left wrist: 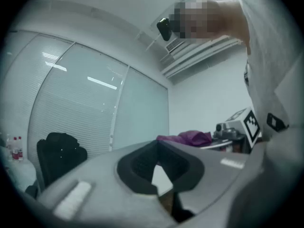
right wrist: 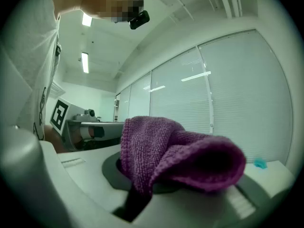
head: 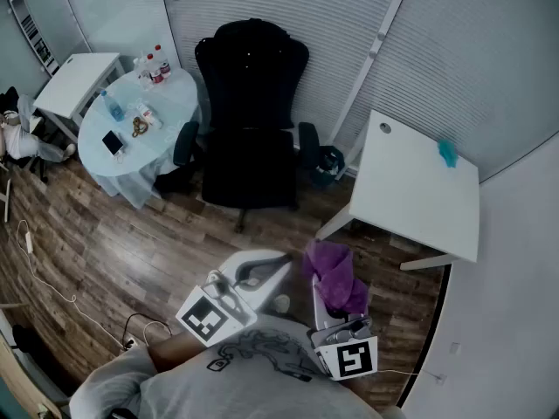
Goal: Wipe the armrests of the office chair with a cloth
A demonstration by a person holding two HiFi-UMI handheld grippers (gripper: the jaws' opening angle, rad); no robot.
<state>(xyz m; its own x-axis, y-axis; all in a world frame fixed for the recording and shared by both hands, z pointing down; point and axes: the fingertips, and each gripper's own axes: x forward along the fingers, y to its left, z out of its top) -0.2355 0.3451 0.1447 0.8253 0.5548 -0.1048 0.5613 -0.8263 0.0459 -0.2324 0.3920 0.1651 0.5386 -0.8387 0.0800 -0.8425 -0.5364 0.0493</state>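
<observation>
The black office chair [head: 251, 120] stands against the blinds, facing me, with a padded armrest on each side [head: 184, 142] [head: 308, 140]. Both grippers are held close to my body, well short of the chair. My right gripper [head: 321, 279] is shut on a purple cloth [head: 336, 274], which bunches up over the jaws [right wrist: 175, 151] and hides their tips. My left gripper [head: 278, 262] holds nothing, and its jaw tips meet [left wrist: 158, 144]. The chair [left wrist: 59, 153] shows small at the left of the left gripper view.
A round glass table [head: 170, 116] with bottles, a phone and small items stands left of the chair. Behind it is a small white table [head: 83, 77]. A white desk [head: 419, 190] with a teal object [head: 447, 153] is at the right. Cables lie on the wood floor [head: 52, 273].
</observation>
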